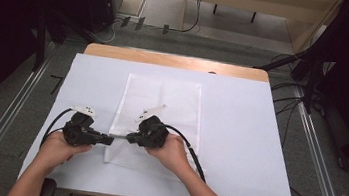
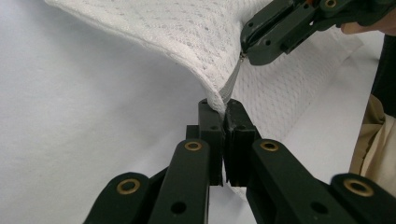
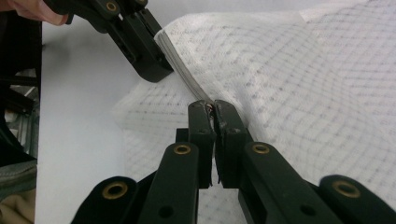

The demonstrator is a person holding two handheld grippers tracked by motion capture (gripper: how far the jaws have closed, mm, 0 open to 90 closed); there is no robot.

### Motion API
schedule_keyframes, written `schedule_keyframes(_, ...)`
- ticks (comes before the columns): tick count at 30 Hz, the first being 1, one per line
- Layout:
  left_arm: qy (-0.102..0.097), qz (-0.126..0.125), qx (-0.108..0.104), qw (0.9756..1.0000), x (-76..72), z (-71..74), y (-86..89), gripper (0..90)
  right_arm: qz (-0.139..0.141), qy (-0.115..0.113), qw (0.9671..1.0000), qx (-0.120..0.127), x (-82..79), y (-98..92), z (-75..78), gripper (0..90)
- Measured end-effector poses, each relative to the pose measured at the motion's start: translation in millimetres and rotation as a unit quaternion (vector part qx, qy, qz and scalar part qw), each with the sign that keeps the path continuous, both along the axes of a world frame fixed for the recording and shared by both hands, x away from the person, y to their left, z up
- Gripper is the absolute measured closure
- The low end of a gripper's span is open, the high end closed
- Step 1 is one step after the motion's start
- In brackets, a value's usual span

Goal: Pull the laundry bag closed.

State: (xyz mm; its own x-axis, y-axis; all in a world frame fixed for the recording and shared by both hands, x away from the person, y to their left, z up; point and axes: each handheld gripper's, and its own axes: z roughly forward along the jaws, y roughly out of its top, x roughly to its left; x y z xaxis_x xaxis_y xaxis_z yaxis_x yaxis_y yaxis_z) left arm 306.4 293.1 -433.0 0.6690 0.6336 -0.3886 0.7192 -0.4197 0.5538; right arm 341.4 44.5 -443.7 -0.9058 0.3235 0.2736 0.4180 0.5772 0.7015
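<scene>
Nearest the high camera, the person's forearms come in from the bottom edge, and working left to right the left gripper point(image 1: 105, 139) comes first, its jaws pressed together on the end of a grey zipper strip point(image 2: 232, 80) along the near left edge of a white mesh bag point(image 1: 162, 101). That bag lies flat on the white table cover point(image 1: 238, 136), around the middle of the table and a little left of centre. Further right, the right gripper point(image 1: 130, 137) faces the left one, jaws also clamped; in its own view something small and metallic sits between the tips, probably the zipper pull point(image 3: 209, 107), though it is too small to be sure. The mesh looks light, thin and limp: it lifts into a soft ridge where the two grips pull, so it will bunch and drag across the cover rather than hold shape. Its open weave could snag or slip, so the firmer zipper tape and the pull seem the best places to hold, one grip bracing the tape while the other draws the pull along it.
</scene>
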Motion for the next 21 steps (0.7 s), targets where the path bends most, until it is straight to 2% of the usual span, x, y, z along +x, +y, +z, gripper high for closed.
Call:
schedule_keyframes(6, -0.001, 0.000, -0.003, 1.0000, 0.3, -0.4, -1.1, 88.5, -0.004, 0.010, 0.9999, 0.008, 2.2, -8.4, -2.2, 88.3)
schedule_keyframes(10, -0.003, -0.002, -0.001, 1.0000, 0.7, -0.7, -1.1, 88.5, 0.001, 0.005, 1.0000, 0.001, 2.0, -11.2, -1.0, 88.3)
schedule_keyframes(12, -0.002, -0.001, -0.007, 1.0000, 0.8, -0.9, -0.2, 88.4, 0.000, 0.003, 1.0000, -0.002, 2.8, -13.0, -0.8, 88.3)
schedule_keyframes(15, -0.004, -0.002, -0.007, 1.0000, 0.2, -0.7, -1.1, 88.4, -0.003, 0.012, 0.9999, 0.008, 3.7, -15.3, -0.9, 88.3)
schedule_keyframes(21, -0.002, -0.003, -0.005, 1.0000, 0.7, -1.4, -0.9, 88.4, 0.000, 0.001, 1.0000, -0.002, 1.8, -18.7, 0.0, 88.3)
